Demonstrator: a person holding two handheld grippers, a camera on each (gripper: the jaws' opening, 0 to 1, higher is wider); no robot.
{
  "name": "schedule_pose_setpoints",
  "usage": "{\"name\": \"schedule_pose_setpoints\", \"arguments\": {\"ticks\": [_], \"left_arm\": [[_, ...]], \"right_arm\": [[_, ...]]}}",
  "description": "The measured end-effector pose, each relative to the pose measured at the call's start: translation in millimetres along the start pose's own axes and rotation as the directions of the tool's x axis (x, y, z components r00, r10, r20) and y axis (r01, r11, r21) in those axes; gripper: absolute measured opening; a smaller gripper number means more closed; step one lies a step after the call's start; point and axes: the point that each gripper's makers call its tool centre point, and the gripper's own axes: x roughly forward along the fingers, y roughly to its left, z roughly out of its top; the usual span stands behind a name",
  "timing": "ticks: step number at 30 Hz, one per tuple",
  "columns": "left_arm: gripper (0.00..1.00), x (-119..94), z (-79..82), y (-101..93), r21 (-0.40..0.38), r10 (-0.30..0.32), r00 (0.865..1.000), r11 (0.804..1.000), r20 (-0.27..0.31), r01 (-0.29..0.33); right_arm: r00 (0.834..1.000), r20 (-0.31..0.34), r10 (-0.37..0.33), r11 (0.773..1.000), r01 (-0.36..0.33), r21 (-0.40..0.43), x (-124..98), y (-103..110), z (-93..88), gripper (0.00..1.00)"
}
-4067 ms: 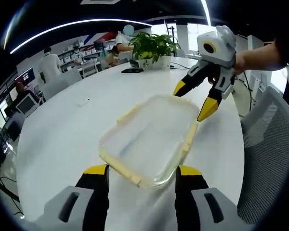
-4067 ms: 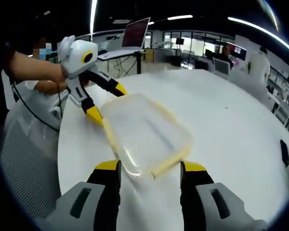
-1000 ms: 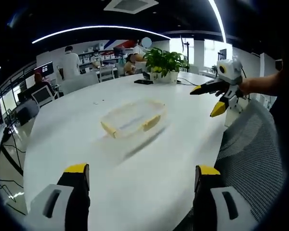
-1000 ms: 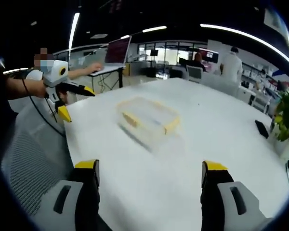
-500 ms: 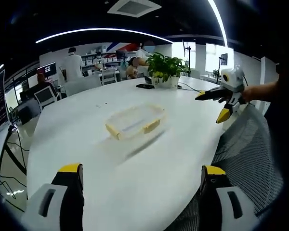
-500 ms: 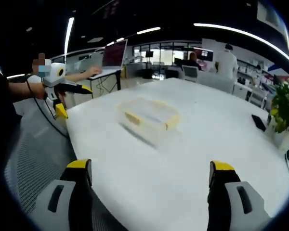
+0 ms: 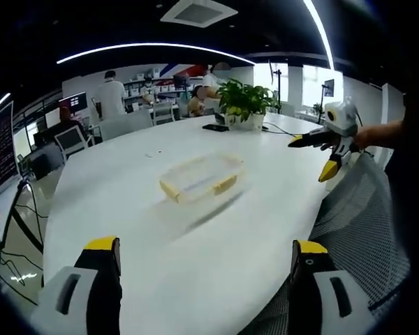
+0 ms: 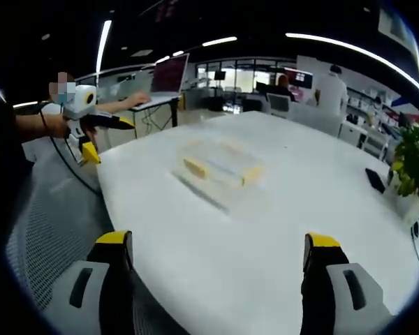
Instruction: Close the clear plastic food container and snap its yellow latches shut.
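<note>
Clear food container [image 7: 199, 178] rests flat near the middle of the white table [image 7: 160, 237], lid on, yellow latches [image 7: 224, 185] lying against its sides; left gripper [image 7: 204, 269] is held back over the table's near edge, jaws spread wide and empty; right gripper [image 8: 216, 262] likewise released, well apart from the container; potted plant [image 7: 246, 101] stands beyond.

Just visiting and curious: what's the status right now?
Both grippers, left and right, jaws open, holding nothing. Food container on the table, lid on, yellow latches look down. Nothing in the way.
</note>
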Motion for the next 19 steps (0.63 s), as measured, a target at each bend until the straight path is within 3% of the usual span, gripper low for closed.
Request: {"name": "schedule_pose_setpoints", "arguments": {"ticks": [19], "left_arm": [[0.99, 1.6, -1.2, -2.9, -0.010, 0.001, 1.000, 1.000, 0.008, -0.001]], "right_arm": [[1.000, -0.004, 0.017, 1.000, -0.017, -0.009, 3.0, 2.6, 1.3, 0.99]]}}
